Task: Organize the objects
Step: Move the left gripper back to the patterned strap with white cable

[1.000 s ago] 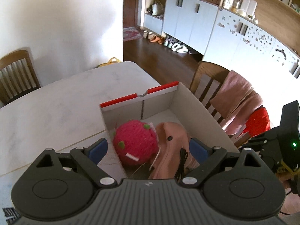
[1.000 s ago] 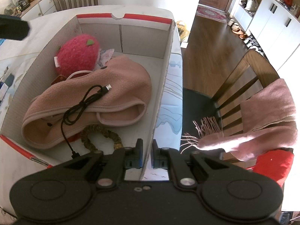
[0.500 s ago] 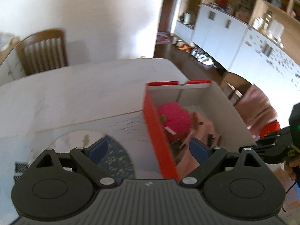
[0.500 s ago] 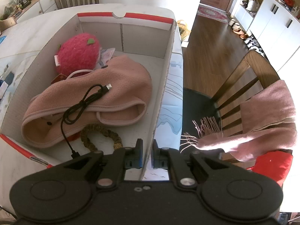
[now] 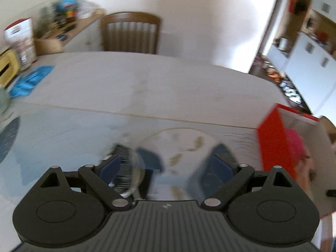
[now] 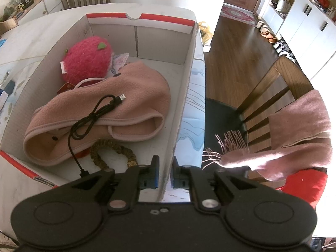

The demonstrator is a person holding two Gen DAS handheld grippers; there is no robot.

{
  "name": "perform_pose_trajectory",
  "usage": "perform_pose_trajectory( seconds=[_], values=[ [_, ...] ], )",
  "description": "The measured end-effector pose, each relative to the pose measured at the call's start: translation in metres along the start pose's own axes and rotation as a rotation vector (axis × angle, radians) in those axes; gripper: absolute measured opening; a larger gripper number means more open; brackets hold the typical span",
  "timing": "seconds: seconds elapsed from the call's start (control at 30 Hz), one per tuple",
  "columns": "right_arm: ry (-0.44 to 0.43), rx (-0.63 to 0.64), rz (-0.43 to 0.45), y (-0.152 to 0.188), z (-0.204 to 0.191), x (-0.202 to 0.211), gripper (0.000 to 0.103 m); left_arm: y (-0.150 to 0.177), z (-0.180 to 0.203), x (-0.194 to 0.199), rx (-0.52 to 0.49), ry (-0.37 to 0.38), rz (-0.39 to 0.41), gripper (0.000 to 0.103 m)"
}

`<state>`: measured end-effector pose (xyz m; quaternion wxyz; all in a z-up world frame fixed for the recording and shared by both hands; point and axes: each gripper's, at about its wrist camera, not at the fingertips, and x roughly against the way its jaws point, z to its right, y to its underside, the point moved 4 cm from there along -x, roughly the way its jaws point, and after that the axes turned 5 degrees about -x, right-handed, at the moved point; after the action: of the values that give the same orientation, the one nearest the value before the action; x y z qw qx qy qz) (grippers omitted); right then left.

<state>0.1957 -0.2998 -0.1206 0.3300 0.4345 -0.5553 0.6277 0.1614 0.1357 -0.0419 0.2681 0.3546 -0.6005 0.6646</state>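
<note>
A white cardboard box [image 6: 184, 77] with red trim stands on the table. In it lie a pink plush strawberry [image 6: 88, 58], a pink fleece garment [image 6: 126, 105], a black USB cable [image 6: 92, 115] and a braided brown ring [image 6: 113, 153]. My right gripper [image 6: 164, 173] is shut on the box's right wall, one pad on each side of it. My left gripper [image 5: 166, 166] is open above the printed table mat [image 5: 63, 138], to the left of the box [image 5: 273, 142]. The picture is blurred; a round, see-through thing [image 5: 128, 176] shows by its left finger, and what it is I cannot tell.
To the right of the box stands a wooden chair [image 6: 273, 88] draped with a pink fringed scarf [image 6: 298, 130] over something red [image 6: 302, 182]. Across the table are another chair [image 5: 130, 33], a blue cloth [image 5: 31, 79] and a cluttered sideboard [image 5: 63, 21].
My left gripper has swung left, away from the box and out over the mat; the box has slid from the middle to the right edge of its view. The right gripper has stayed put.
</note>
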Motion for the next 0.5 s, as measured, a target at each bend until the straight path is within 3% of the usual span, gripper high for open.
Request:
perform_pose_trajectory(
  seconds=[0.27,0.37,0.5],
  values=[
    [0.007,0.001,-0.005,0.000,-0.001,-0.001,0.010,0.002,-0.066,-0.003,0.140,-0.115,-0.008,0.094],
    [0.011,0.002,-0.008,-0.001,-0.002,-0.001,0.009,0.007,-0.070,-0.004,0.121,-0.139,-0.022,0.094],
    [0.015,0.000,-0.010,-0.001,-0.002,-0.002,0.009,0.009,-0.053,-0.007,0.048,-0.108,-0.029,0.094]
  ],
)
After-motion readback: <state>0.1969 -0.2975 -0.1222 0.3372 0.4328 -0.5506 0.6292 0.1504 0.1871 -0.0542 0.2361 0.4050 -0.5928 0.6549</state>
